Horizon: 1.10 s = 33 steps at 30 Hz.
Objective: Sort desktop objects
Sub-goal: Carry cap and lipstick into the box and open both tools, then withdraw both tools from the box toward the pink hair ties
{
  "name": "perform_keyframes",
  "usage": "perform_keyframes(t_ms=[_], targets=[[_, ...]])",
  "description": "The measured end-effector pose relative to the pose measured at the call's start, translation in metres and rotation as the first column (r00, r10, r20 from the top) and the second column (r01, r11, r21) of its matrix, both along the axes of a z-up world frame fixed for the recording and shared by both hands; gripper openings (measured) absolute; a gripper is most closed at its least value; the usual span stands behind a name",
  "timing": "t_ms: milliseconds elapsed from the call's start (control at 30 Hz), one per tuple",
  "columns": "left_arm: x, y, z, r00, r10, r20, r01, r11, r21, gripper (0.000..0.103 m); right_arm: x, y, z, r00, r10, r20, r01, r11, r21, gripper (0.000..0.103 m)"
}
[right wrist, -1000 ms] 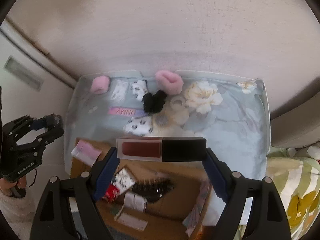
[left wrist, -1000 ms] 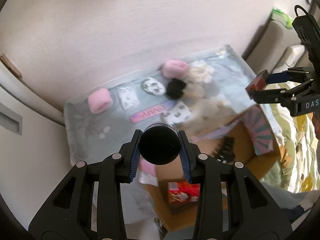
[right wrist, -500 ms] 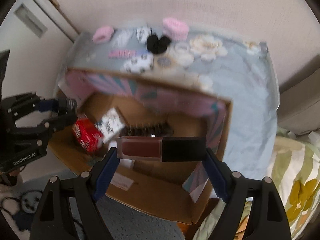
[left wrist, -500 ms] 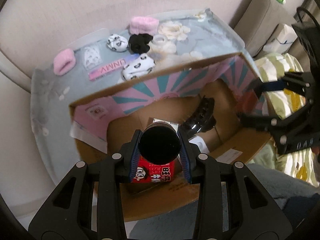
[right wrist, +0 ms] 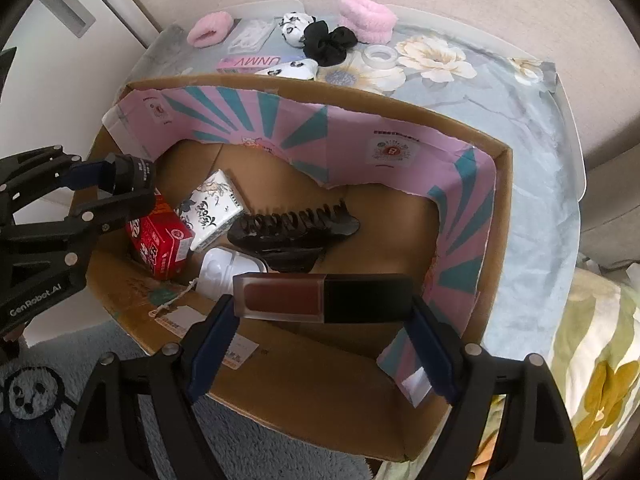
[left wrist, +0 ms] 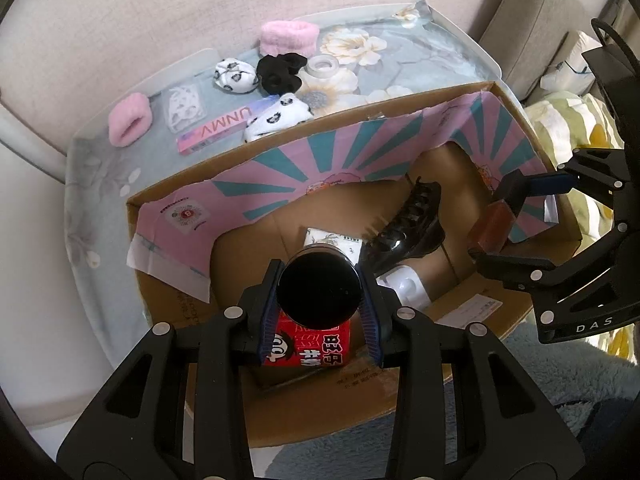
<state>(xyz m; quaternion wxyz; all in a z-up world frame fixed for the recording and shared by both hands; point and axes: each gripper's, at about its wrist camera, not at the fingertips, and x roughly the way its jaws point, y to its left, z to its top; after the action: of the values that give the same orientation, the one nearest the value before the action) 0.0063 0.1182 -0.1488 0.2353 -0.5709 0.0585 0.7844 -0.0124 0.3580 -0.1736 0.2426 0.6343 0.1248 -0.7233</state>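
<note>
Scene: A person with 2 handheld grippers works over a cardboard box (right wrist: 472,240) lined in pink and teal, set at the near edge of a floral-covered table (right wrist: 520,120).

Left gripper (left wrist: 319,294): Its fingers are clamped on a round black-capped jar (left wrist: 319,290), held above the near left part of the box, over a red carton (left wrist: 316,344).

Right gripper (right wrist: 320,300): Its fingers are pressed against both ends of a lip gloss tube (right wrist: 322,298), dark red with a black cap, held crosswise above the near side of the box.

Already in the box: 4 things lie on the floor of it: the red carton, a white patterned packet (right wrist: 212,208), a black claw hair clip (right wrist: 296,228) and a small white case (right wrist: 228,270).

In hand, not yet down: 2 items, the jar and the tube, both over the box opening but clear of its floor.

Left on the table: 2 pink fluffy bands (right wrist: 210,28), a black scrunchie (right wrist: 330,42), 2 panda-print pieces (left wrist: 236,76), a clear patterned packet (left wrist: 184,106), a pink box marked UNMV (left wrist: 224,128) and a clear tape roll (right wrist: 380,56), all beyond the far wall of the box.

Progress, as judged: Roughly halfway; about 8 items remain on the far table, if all are meant for the box.
</note>
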Motion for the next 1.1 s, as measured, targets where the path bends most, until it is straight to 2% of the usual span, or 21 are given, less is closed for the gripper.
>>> perform_keyframes(t_ms=[233, 267, 300, 333, 367, 400, 467, 533, 600, 833, 1100], targets=[[-0.001, 0.001, 0.001, 1.000, 0.007, -0.010, -0.007, 1.000, -0.015, 0.034, -0.002, 0.001, 0.002, 1.000, 0.006, -0.018, -0.006, 1.000, -0.003, 0.081], [-0.002, 0.003, 0.004, 1.000, 0.007, -0.021, -0.008, 1.000, -0.028, 0.047, -0.003, -0.001, 0.003, 1.000, 0.014, -0.026, -0.014, 1.000, 0.002, 0.082], [-0.001, 0.004, 0.006, 0.999, 0.011, -0.039, -0.013, 0.999, -0.044, 0.080, -0.003, -0.002, 0.004, 0.999, 0.022, -0.031, -0.022, 1.000, 0.008, 0.087], [-0.001, 0.005, 0.010, 0.998, 0.016, -0.066, -0.019, 0.998, -0.056, 0.098, -0.003, -0.003, 0.004, 0.999, 0.033, -0.033, -0.032, 0.999, 0.016, 0.090], [0.001, 0.004, 0.016, 0.994, 0.021, -0.108, -0.027, 0.998, -0.051, 0.103, -0.003, -0.005, 0.004, 0.998, 0.044, -0.034, -0.043, 0.999, 0.027, 0.096], [0.002, 0.004, 0.020, 0.992, 0.023, -0.128, -0.029, 0.999, -0.046, 0.103, -0.002, -0.006, 0.004, 0.998, 0.054, -0.038, -0.053, 0.998, 0.029, 0.101], [0.001, 0.004, 0.028, 0.987, 0.019, -0.161, -0.026, 0.999, -0.044, 0.103, -0.001, -0.006, 0.006, 0.997, 0.056, -0.050, -0.055, 0.998, 0.013, 0.102], [-0.001, 0.004, 0.029, 0.982, 0.020, -0.186, -0.034, 0.997, -0.072, 0.103, -0.002, -0.005, 0.007, 0.998, 0.045, -0.039, -0.045, 0.999, -0.003, 0.102], [-0.002, 0.004, 0.026, 0.983, 0.021, -0.182, -0.036, 0.996, -0.078, 0.103, -0.002, -0.006, 0.008, 0.998, 0.044, -0.036, -0.045, 0.999, -0.007, 0.102], [-0.002, 0.000, 0.022, 0.985, 0.037, -0.167, -0.049, 0.997, -0.065, 0.103, 0.002, -0.015, 0.021, 0.987, 0.083, -0.137, -0.078, 0.996, 0.040, 0.102], [0.001, -0.005, 0.030, 0.982, 0.052, -0.183, -0.064, 0.996, -0.057, 0.103, -0.001, -0.019, 0.025, 0.985, 0.080, -0.151, -0.076, 0.997, 0.033, 0.102]])
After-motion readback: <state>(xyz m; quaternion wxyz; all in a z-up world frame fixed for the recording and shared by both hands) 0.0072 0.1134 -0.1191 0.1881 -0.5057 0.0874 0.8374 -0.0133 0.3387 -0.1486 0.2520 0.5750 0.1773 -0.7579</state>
